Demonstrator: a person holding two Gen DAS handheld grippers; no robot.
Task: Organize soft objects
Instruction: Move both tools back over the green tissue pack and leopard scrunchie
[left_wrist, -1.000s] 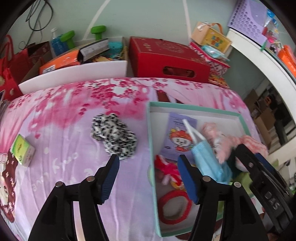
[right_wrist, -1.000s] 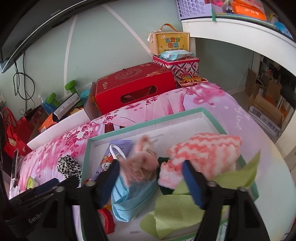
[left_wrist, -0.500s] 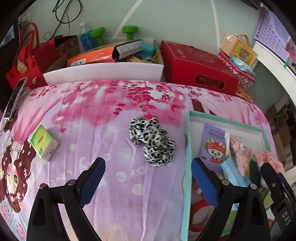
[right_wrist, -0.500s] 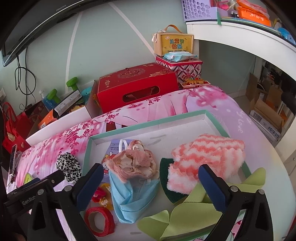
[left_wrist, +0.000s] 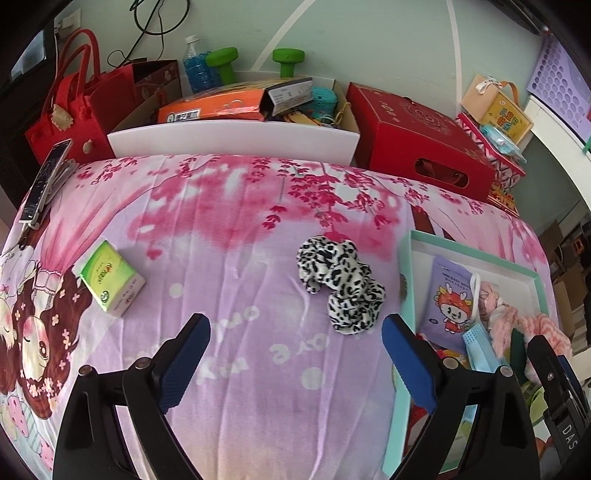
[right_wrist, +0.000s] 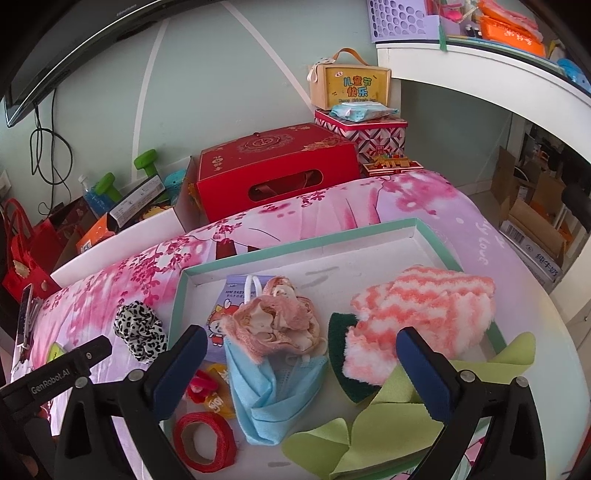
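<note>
Left hand-held gripper (left_wrist: 295, 363), jaws just spread wide with nothing between them, hangs over the bed short of the leopard-print scrunchie (left_wrist: 340, 282), which lies just outside the teal tray's (left_wrist: 405, 258) left rim. Judged next: reach forward, straddle it, pinch, carry it into the tray.

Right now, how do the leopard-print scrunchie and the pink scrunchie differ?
The leopard-print scrunchie lies alone on the bedspread outside the tray; the pink scrunchie sits inside it on a blue face mask. One is black-and-white spotted, the other plain peach-pink. Both are crumpled fabric, unheld.
</note>
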